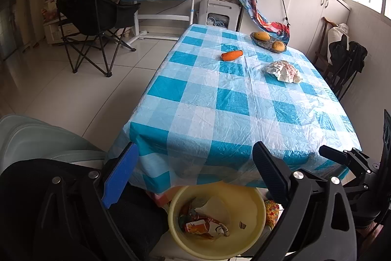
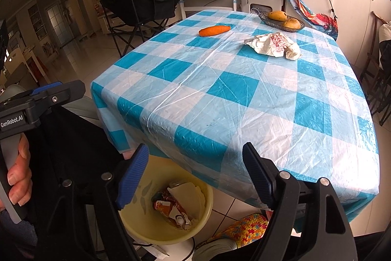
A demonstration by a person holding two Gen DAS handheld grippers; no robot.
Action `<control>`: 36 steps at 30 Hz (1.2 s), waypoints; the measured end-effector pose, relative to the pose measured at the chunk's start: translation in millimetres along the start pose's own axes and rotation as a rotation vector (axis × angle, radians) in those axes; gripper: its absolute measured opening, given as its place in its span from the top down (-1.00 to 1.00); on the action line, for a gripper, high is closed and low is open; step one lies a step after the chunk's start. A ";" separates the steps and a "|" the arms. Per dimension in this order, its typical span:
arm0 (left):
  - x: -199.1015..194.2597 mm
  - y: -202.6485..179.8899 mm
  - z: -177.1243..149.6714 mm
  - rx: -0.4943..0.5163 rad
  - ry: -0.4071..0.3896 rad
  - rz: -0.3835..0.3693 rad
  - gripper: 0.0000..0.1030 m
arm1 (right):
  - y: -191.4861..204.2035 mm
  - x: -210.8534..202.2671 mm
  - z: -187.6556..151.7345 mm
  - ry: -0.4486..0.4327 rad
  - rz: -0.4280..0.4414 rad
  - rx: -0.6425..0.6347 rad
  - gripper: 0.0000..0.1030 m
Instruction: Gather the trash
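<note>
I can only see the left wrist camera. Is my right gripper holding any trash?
Observer: No. The right wrist view shows the right gripper open and empty, above the yellow bin.
Operator: What's written on the side of my left gripper?
Observer: A white label reading GenRobot.AI.
Operator: What's holding it up?
Observer: A hand, its fingers curled round the grey handle.
</note>
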State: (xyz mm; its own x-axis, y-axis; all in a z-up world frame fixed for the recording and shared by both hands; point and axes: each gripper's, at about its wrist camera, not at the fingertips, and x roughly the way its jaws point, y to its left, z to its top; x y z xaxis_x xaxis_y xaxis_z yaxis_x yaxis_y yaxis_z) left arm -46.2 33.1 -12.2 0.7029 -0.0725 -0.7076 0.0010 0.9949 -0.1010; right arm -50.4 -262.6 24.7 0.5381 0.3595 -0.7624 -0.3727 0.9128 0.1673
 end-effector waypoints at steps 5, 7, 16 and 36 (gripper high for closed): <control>0.3 0.7 -0.8 0.001 0.001 0.001 -0.77 | -0.6 -0.9 0.7 -0.002 0.000 0.000 -0.48; 0.2 0.0 -0.3 0.001 0.001 0.001 -0.77 | -0.6 -1.0 0.7 -0.001 -0.001 0.000 -0.47; 0.4 1.0 -0.3 -0.004 -0.001 0.001 -0.77 | -0.7 -0.9 0.9 -0.004 0.001 0.001 -0.48; 9.2 10.5 77.0 -0.027 -0.067 -0.037 -0.79 | -51.9 11.7 72.8 -0.049 -0.051 0.069 -0.50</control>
State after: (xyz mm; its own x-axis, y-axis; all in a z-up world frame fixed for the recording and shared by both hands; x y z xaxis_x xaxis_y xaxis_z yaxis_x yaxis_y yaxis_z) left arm 15.0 48.4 34.2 0.7485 -0.1037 -0.6550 0.0096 0.9893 -0.1456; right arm 30.3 -291.6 52.6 0.5922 0.3193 -0.7398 -0.2915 0.9408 0.1728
